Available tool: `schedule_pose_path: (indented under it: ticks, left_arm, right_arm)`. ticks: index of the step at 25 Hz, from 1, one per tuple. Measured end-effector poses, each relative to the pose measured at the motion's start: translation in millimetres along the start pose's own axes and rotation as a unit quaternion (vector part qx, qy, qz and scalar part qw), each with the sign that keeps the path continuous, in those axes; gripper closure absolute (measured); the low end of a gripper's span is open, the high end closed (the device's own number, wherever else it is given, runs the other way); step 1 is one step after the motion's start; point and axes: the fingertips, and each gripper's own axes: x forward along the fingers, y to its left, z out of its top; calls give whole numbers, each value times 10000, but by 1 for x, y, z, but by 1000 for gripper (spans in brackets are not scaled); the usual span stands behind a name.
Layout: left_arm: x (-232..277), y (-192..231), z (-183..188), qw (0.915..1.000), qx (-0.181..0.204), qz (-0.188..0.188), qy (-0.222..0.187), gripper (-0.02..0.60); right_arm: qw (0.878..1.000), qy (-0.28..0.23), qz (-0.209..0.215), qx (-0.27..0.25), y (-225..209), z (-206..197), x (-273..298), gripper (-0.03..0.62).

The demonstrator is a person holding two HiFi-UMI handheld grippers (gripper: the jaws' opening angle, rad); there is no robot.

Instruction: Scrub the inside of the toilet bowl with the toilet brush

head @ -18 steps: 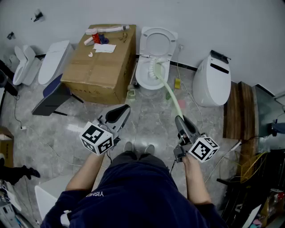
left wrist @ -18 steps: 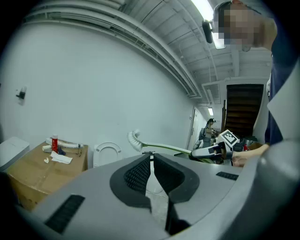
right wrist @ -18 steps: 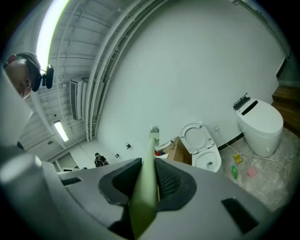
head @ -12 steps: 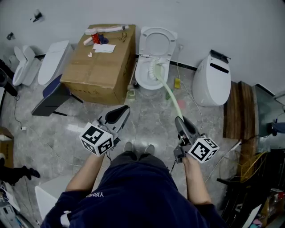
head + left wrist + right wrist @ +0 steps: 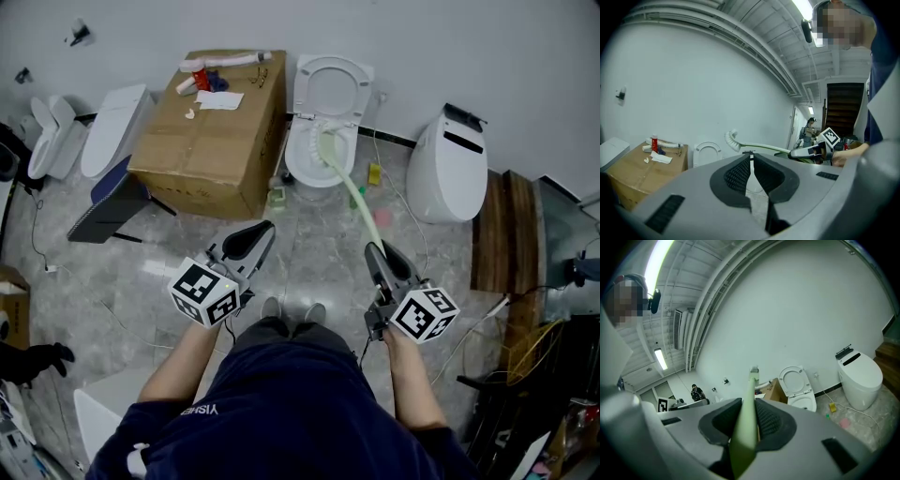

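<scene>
The white toilet (image 5: 319, 159) stands against the back wall with its seat and lid (image 5: 332, 87) raised. My right gripper (image 5: 375, 255) is shut on the pale green handle of the toilet brush (image 5: 357, 196), whose white bristle head (image 5: 322, 147) lies over the bowl's rim. In the right gripper view the handle (image 5: 746, 427) runs up between the jaws, with the toilet (image 5: 800, 394) beyond. My left gripper (image 5: 260, 232) is shut on nothing, hovering over the floor left of the handle. The left gripper view shows the brush (image 5: 733, 139) and the right gripper (image 5: 806, 152).
A big cardboard box (image 5: 211, 131) with small items on top stands left of the toilet. A second white toilet (image 5: 448, 169) is at the right and more white fixtures (image 5: 112, 127) at the left. Cables (image 5: 408, 220) and small bottles (image 5: 275, 197) lie on the marble floor. My feet (image 5: 292, 314) stand between the grippers.
The brush head has shifted slightly within the bowl, and my right gripper has nudged a little left. The left gripper has stayed put.
</scene>
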Motion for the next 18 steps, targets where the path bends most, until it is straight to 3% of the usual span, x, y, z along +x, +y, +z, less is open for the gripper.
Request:
schedule_pose_path:
  ticks: [18]
  left_arm:
    - [13, -26, -11, 9994, -74, 325, -40, 535]
  right_arm:
    - [9996, 177, 201, 121, -33, -1, -17, 502]
